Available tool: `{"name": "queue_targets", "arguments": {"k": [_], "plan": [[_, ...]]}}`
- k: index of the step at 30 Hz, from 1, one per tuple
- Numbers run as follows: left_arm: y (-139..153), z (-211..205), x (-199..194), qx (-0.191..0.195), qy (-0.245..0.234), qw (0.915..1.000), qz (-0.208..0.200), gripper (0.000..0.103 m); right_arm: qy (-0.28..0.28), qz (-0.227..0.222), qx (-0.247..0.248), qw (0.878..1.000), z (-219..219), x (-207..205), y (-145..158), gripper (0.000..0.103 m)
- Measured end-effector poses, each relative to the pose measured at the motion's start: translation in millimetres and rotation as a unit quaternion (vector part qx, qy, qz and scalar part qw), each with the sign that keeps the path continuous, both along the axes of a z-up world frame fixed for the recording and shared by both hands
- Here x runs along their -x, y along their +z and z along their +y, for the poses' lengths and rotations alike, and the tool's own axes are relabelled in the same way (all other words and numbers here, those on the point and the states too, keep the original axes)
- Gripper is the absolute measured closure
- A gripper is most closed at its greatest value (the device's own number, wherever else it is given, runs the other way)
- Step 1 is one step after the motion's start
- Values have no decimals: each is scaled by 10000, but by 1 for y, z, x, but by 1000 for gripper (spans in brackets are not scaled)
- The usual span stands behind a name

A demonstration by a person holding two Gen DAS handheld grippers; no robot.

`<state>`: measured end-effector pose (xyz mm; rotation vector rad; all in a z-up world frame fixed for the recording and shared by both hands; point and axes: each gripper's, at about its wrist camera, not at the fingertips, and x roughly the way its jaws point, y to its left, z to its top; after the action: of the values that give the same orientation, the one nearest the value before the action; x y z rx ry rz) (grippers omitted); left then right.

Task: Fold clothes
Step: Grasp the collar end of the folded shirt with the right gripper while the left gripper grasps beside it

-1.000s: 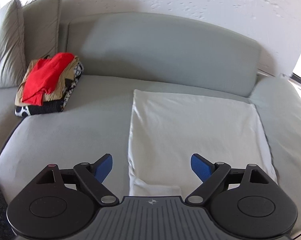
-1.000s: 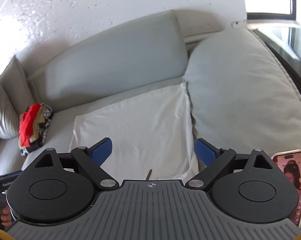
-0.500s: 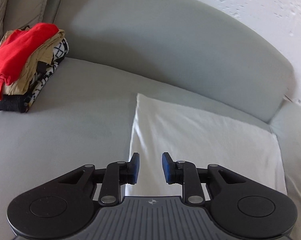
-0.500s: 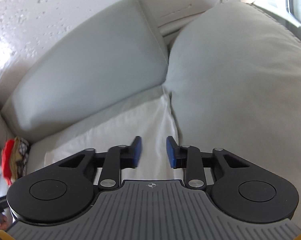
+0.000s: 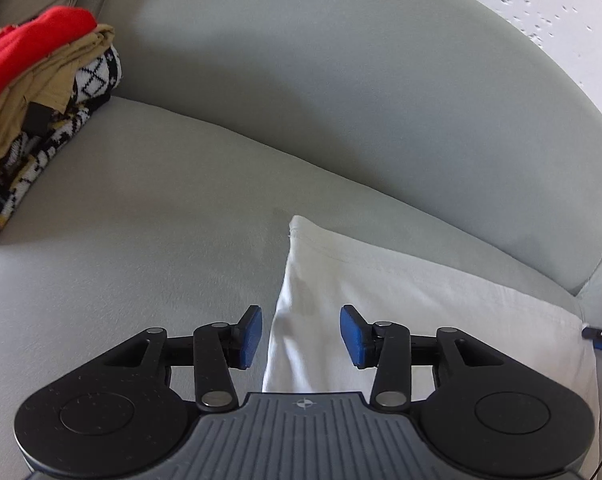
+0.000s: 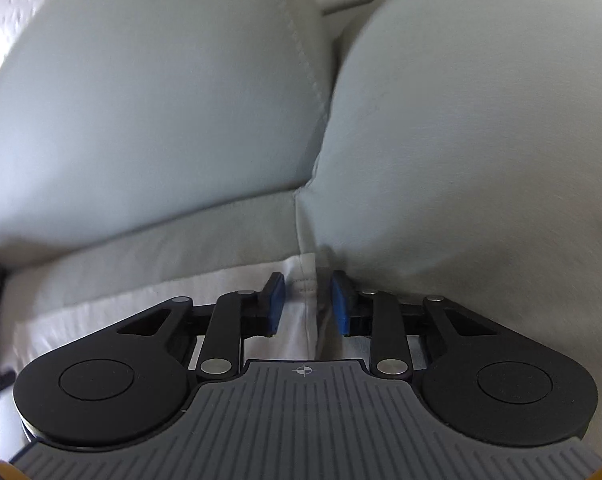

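The white garment (image 5: 421, 320) lies flat on the sofa seat (image 5: 141, 240), its far corners toward 12 o'clock. The left gripper (image 5: 301, 336) is part open astride the left edge, holding nothing; the right gripper (image 6: 307, 304) is narrowly open around the right corner, not yet clamped. Push both deeper so the fingers catch every layer, then close together.

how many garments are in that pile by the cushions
3 visible: red garment on top, tan garment under it, black-and-white patterned garment at the bottom. More may be hidden past the frame edge.
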<state>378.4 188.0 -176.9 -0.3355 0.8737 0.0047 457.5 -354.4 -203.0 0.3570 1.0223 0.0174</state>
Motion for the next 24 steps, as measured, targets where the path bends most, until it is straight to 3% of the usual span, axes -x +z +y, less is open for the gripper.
{"name": "queue_targets", "arguments": {"k": [2, 7, 13, 16, 18, 24], "plan": [[-5, 6, -6, 106, 103, 9999, -9, 53, 38, -47, 62, 10000, 1, 0, -2, 89], [-15, 24, -26, 588, 410, 9973, -128, 53, 17, -154, 17, 9999, 0, 5, -5, 95], [-18, 30, -58, 742, 159, 9971, 4, 71, -61, -69, -116, 9999, -3, 1, -6, 95], [-15, 25, -68, 609, -85, 9980, 133, 84, -137, -75, -129, 9998, -1, 1, -6, 96], [-15, 24, -68, 553, -35, 9984, 132, 99, -203, -85, -128, 9997, 0, 2, -6, 96], [7, 19, -44, 316, -3, 9992, -236, 101, -225, -423, 321, 9983, 15, 24, 17, 99]]}}
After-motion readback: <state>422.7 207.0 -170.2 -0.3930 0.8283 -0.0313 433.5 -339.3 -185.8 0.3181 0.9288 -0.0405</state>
